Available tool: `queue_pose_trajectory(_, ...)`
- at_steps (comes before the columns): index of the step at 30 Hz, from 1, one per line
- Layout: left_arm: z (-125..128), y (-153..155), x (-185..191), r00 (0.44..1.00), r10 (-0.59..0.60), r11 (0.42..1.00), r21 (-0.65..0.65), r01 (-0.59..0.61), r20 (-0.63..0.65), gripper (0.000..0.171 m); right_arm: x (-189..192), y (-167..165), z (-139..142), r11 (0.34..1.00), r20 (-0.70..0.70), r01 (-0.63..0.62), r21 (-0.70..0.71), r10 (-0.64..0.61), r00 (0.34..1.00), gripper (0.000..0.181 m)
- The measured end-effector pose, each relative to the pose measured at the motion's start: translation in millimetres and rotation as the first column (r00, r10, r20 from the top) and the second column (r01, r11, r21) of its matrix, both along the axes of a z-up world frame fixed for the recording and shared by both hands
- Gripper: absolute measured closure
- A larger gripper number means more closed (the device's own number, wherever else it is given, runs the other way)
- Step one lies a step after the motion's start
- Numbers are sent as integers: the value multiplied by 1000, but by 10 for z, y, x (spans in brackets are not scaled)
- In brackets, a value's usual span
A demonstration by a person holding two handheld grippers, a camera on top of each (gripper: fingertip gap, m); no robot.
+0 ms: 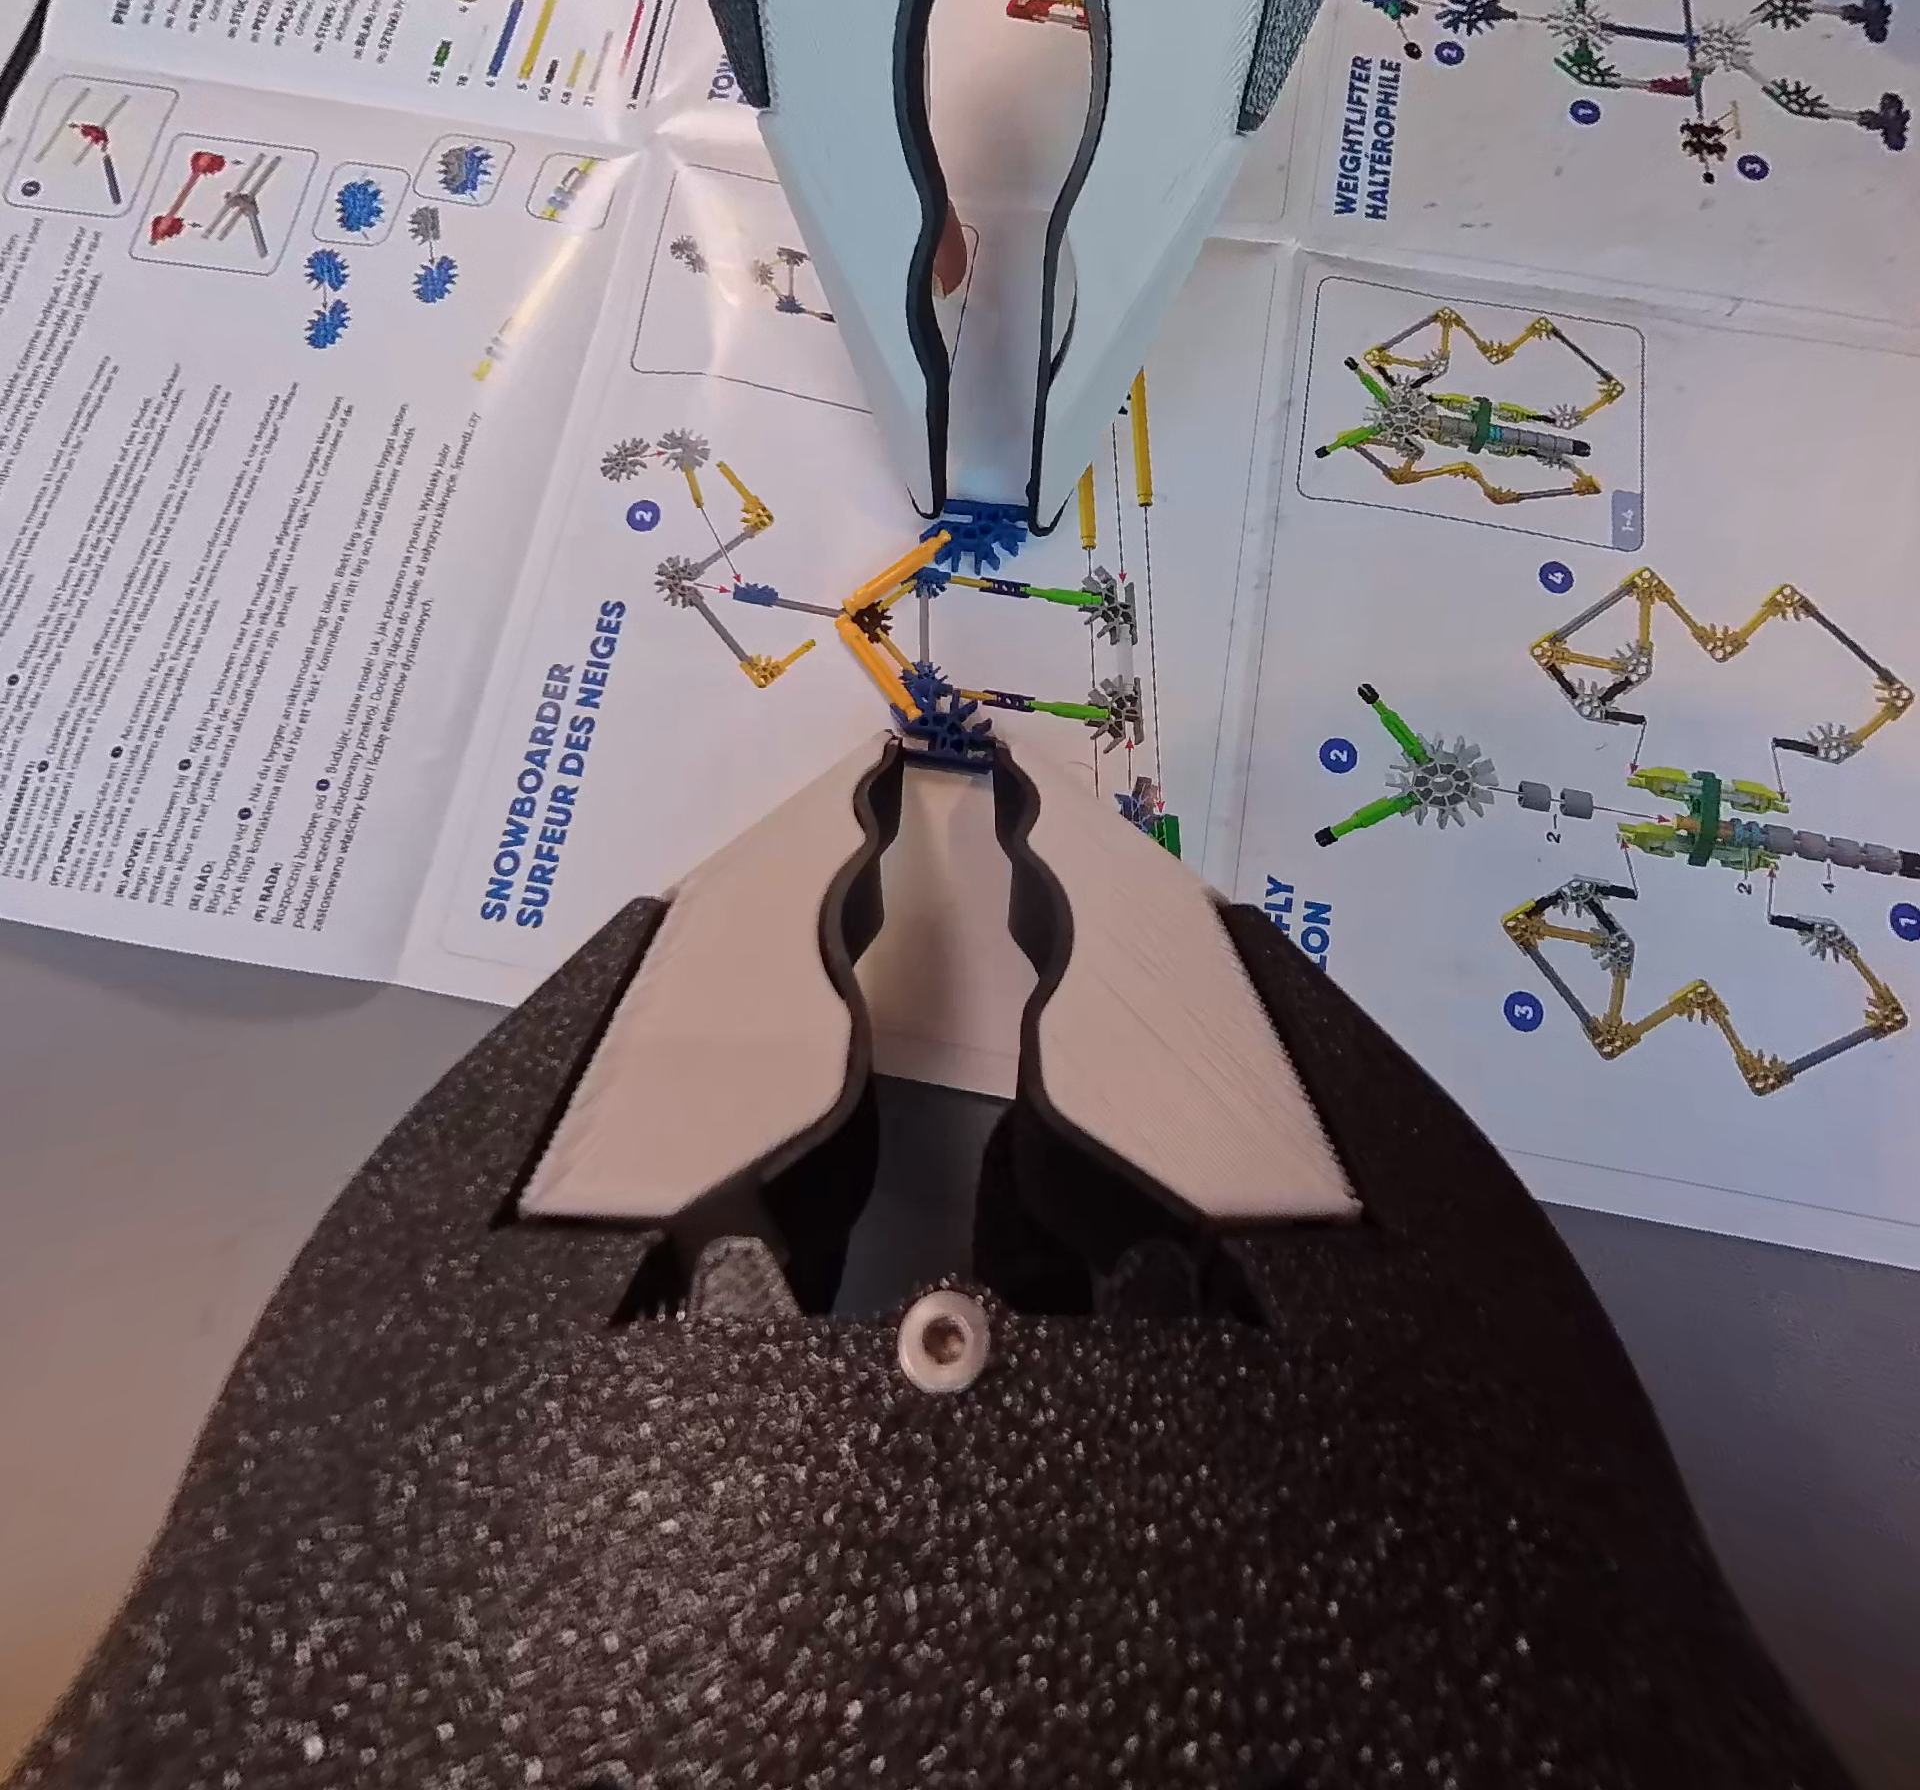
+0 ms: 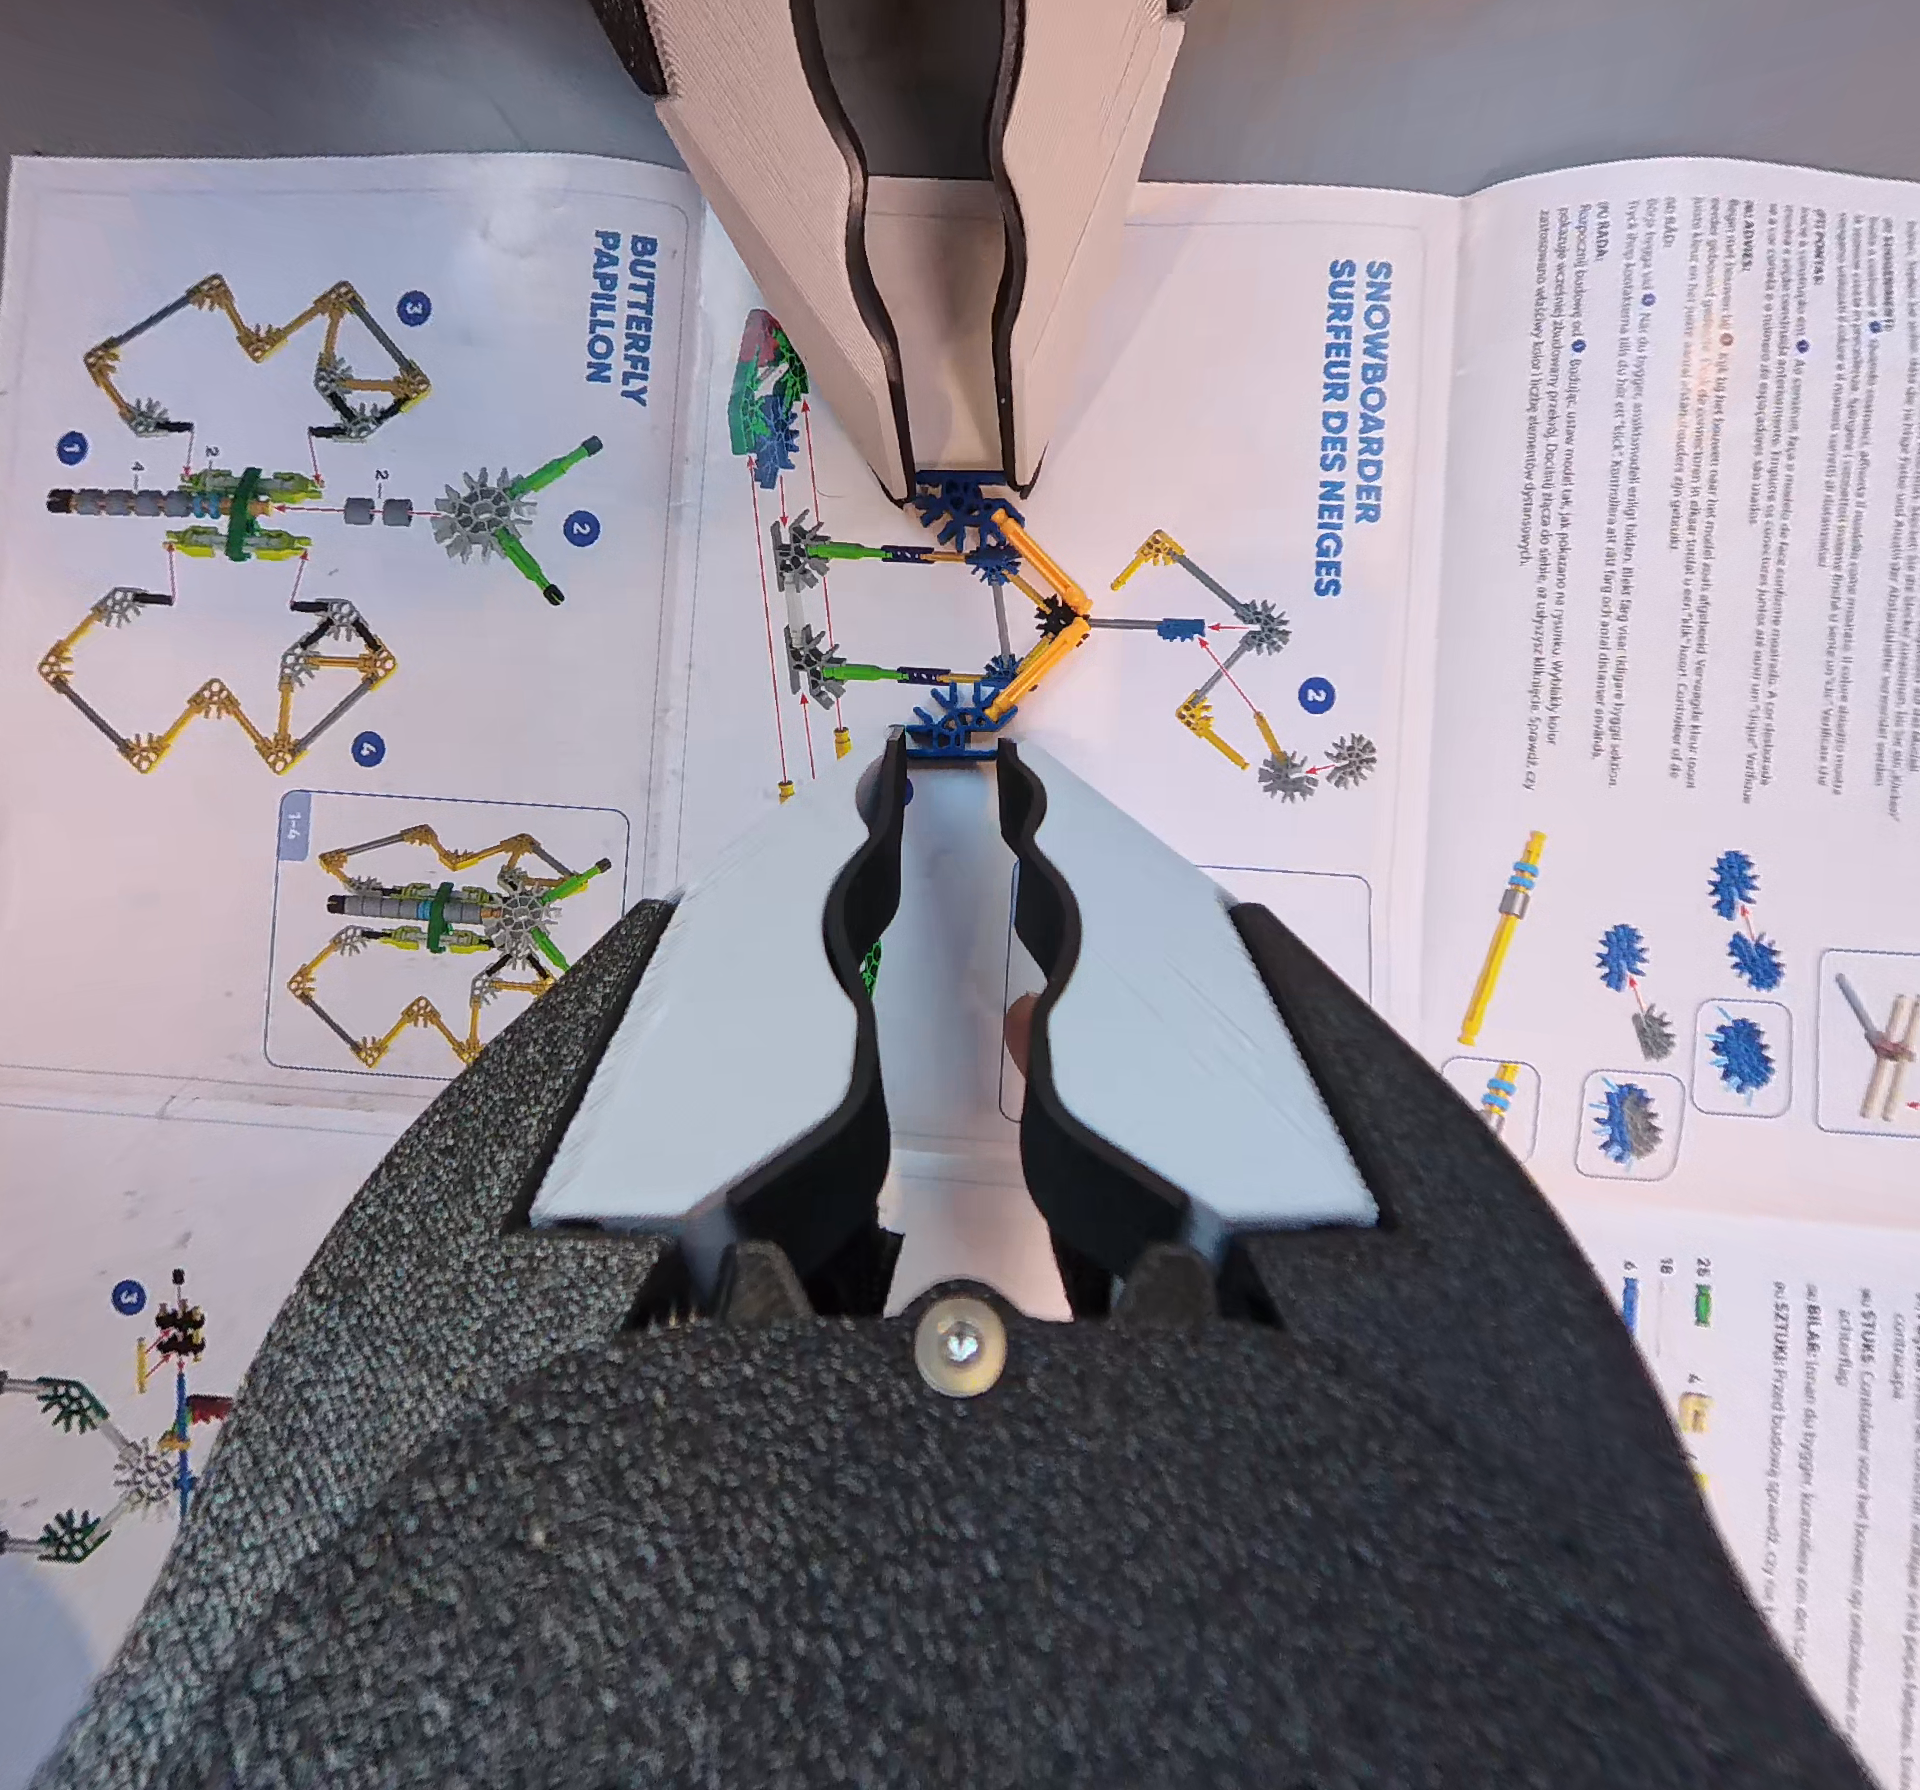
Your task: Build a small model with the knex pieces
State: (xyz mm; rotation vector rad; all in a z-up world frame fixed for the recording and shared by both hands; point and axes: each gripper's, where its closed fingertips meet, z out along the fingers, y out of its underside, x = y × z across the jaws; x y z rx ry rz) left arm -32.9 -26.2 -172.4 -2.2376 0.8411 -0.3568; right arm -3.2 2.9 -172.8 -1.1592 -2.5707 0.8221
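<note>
— Blue plastic: is that what your left one has?
— Yes. My left gripper [image 1: 943,753] is pinched on a blue connector [image 1: 948,727], with the tips catching only its near flat edge.
— And the right?
— My right gripper [image 1: 982,509] comes in from the far side, almost tip to tip with the left. It is clamped on the other blue connector [image 1: 977,535] in the same shallow way.
— What joins them?
— Two yellow rods [image 1: 894,577], one out of each connector. They meet at a black hub [image 1: 868,618] off to the left in my left wrist view, so the piece makes a V. It hangs over a drawing on the sheet [image 1: 312,597]. I cannot tell if it touches the paper. The sheet lies on a grey table [image 1: 156,1117].
— How do you hold that well?
— I judge both grips thin, since little plastic sits between the pads. I would squeeze evenly on both sides and hold the two grippers level and in one line, so neither connector twists out. Any force should run along the rods, not across them, because the hub joint looks like the weak spot.
</note>
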Motion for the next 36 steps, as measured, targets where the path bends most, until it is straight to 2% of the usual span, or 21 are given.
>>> queue_pose_trajectory(6, 10, -4, -8, 1000, 7, 1000, 6, -7, -7, 155, 0, 5, 20, 1000, -14, 12, 0, -12, 1000, 166)
queue_pose_trajectory(9, 130, -67, 0, 1000, 18, 999, 33, -18, 4, 155, 62, 11, 152, 998, -51, 47, -34, -49, 998, 166)
queue_pose_trajectory(13, 281, -283, 153, 999, 1, 998, 57, -4, 38, 155, 357, -59, 300, 994, -91, 82, -67, -88, 992, 165)
queue_pose_trajectory(17, 266, -379, 432, 999, -38, 997, 71, 35, 38, 154, 729, -149, 267, 992, -102, 124, -39, -127, 987, 165)
queue_pose_trajectory(26, 233, -177, 1129, 989, -143, 988, 60, 140, 37, 154, 1423, -4, 130, 960, -75, 279, 19, -277, 958, 165)
queue_pose_trajectory(31, 135, -65, 1424, 986, -169, 986, 13, 169, 3, 154, 1461, -10, 111, 961, -90, 277, 5, -275, 957, 166)
queue_pose_trajectory(36, 50, -40, 1439, 992, -125, 992, -16, 125, -32, 154, 1434, -84, 69, 977, -86, 215, 12, -213, 973, 165)
